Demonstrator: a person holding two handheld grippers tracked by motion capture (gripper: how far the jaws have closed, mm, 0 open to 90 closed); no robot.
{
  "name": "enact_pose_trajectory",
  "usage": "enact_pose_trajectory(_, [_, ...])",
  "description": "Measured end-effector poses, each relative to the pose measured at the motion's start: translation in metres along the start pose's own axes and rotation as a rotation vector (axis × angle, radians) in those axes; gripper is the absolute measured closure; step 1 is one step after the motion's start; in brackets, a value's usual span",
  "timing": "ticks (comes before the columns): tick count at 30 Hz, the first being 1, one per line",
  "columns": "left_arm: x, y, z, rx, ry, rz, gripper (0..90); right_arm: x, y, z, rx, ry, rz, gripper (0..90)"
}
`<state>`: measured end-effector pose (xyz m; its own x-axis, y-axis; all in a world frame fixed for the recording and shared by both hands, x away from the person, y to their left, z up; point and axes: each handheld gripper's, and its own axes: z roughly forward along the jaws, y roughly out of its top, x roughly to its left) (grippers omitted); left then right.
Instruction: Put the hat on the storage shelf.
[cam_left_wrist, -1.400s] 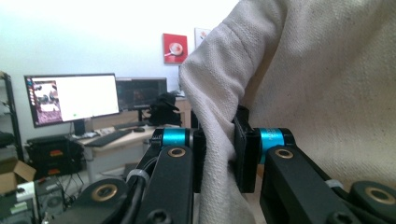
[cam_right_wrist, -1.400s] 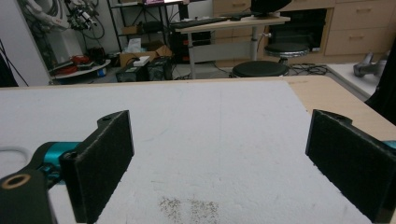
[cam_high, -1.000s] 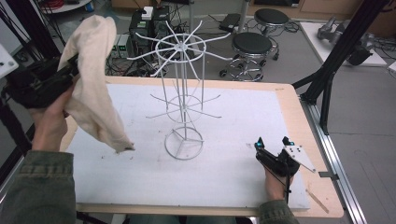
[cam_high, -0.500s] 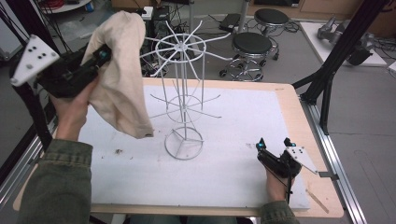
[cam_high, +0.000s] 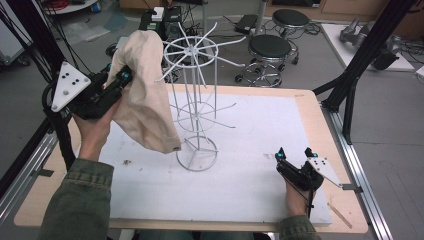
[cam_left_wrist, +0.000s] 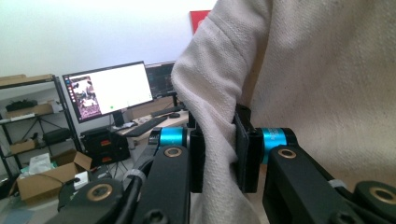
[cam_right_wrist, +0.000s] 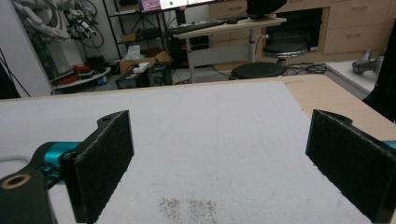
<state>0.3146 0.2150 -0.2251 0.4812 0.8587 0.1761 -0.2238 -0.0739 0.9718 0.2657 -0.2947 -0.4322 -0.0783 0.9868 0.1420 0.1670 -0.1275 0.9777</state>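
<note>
A beige cloth (cam_high: 145, 95) hangs from my left gripper (cam_high: 122, 77), held up at the left of a white wire rack (cam_high: 197, 100). The cloth's top edge touches the spokes of the rack's upper ring. In the left gripper view a fold of the cloth (cam_left_wrist: 303, 84) is pinched between the pads of the left gripper (cam_left_wrist: 219, 140); its jaws have just been opening a little, with the cloth still between them. My right gripper (cam_high: 292, 154) rests low on the white mat at the front right, open. Nothing lies between the pads of the right gripper (cam_right_wrist: 219, 158).
The rack stands on a round wire base (cam_high: 197, 155) in the middle of the white mat (cam_high: 260, 120), with thin spokes sticking out at two levels. Wooden table edge (cam_high: 320, 107) runs at the right. Black stools (cam_high: 270, 47) and black frame legs stand beyond the table.
My left hand has carried the cloth rightward and a bit lower, from the table's left edge up against the rack's top ring. The right gripper has stayed put.
</note>
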Motion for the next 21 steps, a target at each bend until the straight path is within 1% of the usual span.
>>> enact_pose_trajectory(2, [0.001, -0.001, -0.001, 0.001, -0.002, 0.001, 76.8, 0.0, 0.0, 0.0, -0.002, 0.001, -0.003, 6.6])
enact_pose_trajectory(5, [0.001, -0.002, -0.003, -0.003, 0.0, -0.004, 70.3, 0.001, 0.0, 0.0, 0.002, 0.001, -0.006, 6.6])
enact_pose_trajectory(6, [0.001, -0.003, -0.003, -0.006, 0.001, -0.001, 69.6, 0.001, 0.0, 0.0, 0.005, 0.001, -0.003, 6.6])
enact_pose_trajectory(9, [0.002, -0.003, -0.005, -0.015, -0.009, -0.016, 63.6, 0.001, 0.0, 0.0, 0.004, 0.003, -0.003, 6.6])
enact_pose_trajectory(10, [0.003, -0.003, -0.005, -0.015, -0.013, -0.021, 63.2, 0.001, 0.0, 0.0, 0.006, 0.003, -0.002, 6.6])
enact_pose_trajectory(12, [0.003, -0.003, -0.006, -0.018, -0.009, -0.03, 60.2, 0.001, 0.0, 0.0, 0.007, 0.003, -0.004, 6.6])
enact_pose_trajectory(14, [0.004, -0.003, -0.007, -0.019, -0.002, -0.042, 53.7, 0.001, 0.0, 0.0, 0.007, 0.005, -0.006, 6.6])
enact_pose_trajectory(15, [0.004, -0.003, -0.007, -0.019, -0.002, -0.042, 53.0, 0.001, 0.0, 0.0, 0.008, 0.005, -0.007, 6.6])
enact_pose_trajectory(16, [0.006, -0.005, -0.009, -0.027, -0.005, -0.059, 52.1, 0.001, 0.0, 0.0, 0.008, 0.005, -0.007, 6.6])
enact_pose_trajectory(17, [0.006, -0.006, -0.01, -0.03, -0.004, -0.062, 50.4, 0.001, 0.0, 0.0, 0.007, 0.005, -0.009, 6.6])
enact_pose_trajectory(19, [0.008, -0.008, -0.012, -0.037, -0.018, -0.077, 45.5, 0.001, 0.0, 0.0, 0.008, 0.004, -0.007, 6.6])
enact_pose_trajectory(21, [0.009, -0.01, -0.013, -0.046, -0.031, -0.082, 41.8, 0.002, 0.0, 0.0, 0.011, 0.004, -0.01, 6.6])
